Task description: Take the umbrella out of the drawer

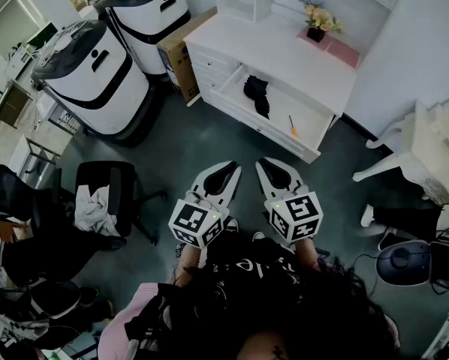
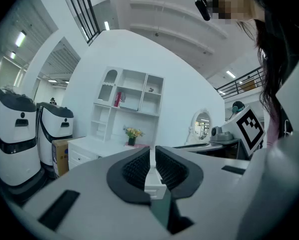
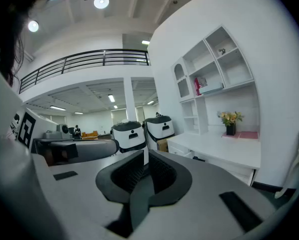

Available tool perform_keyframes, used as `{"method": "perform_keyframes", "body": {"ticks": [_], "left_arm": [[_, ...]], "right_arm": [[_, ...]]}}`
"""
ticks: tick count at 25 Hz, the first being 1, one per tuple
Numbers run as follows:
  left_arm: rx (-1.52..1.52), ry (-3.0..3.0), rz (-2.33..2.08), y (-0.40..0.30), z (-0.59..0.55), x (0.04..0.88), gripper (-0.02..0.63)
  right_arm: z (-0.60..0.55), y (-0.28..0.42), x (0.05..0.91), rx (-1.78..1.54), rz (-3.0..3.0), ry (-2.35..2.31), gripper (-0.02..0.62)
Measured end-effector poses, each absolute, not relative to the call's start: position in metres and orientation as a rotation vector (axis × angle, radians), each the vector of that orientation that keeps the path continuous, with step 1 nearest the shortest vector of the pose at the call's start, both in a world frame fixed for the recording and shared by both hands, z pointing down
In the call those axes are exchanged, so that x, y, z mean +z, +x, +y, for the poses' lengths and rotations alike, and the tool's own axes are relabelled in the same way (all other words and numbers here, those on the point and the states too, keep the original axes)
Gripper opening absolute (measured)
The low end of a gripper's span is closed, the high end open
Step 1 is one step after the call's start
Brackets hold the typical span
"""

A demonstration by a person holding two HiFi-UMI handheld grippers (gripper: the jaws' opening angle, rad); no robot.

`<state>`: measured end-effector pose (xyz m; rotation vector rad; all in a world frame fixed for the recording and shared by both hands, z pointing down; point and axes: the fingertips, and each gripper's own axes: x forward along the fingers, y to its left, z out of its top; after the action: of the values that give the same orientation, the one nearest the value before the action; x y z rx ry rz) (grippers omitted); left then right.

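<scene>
Black and folded, what looked like the fabric umbrella (image 1: 256,94) lay untouched in the open white drawer (image 1: 281,107) at twelve o'clock. My left gripper (image 1: 226,169) and right gripper (image 1: 273,168) hung closed, empty, well short.

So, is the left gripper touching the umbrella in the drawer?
Apart. The head view shows bare floor between the left gripper and the black umbrella lying in the open drawer.
</scene>
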<state>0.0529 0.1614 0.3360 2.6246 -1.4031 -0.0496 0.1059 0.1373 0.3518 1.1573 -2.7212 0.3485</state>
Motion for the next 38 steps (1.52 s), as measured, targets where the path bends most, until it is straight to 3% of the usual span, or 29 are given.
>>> {"method": "perform_keyframes", "body": {"ticks": [38], "left_arm": [[0.052, 2.751, -1.231, -0.018, 0.135, 0.361, 0.044]], "right_arm": [[0.11, 0.05, 0.376, 0.453, -2.611, 1.403, 0.064]]}}
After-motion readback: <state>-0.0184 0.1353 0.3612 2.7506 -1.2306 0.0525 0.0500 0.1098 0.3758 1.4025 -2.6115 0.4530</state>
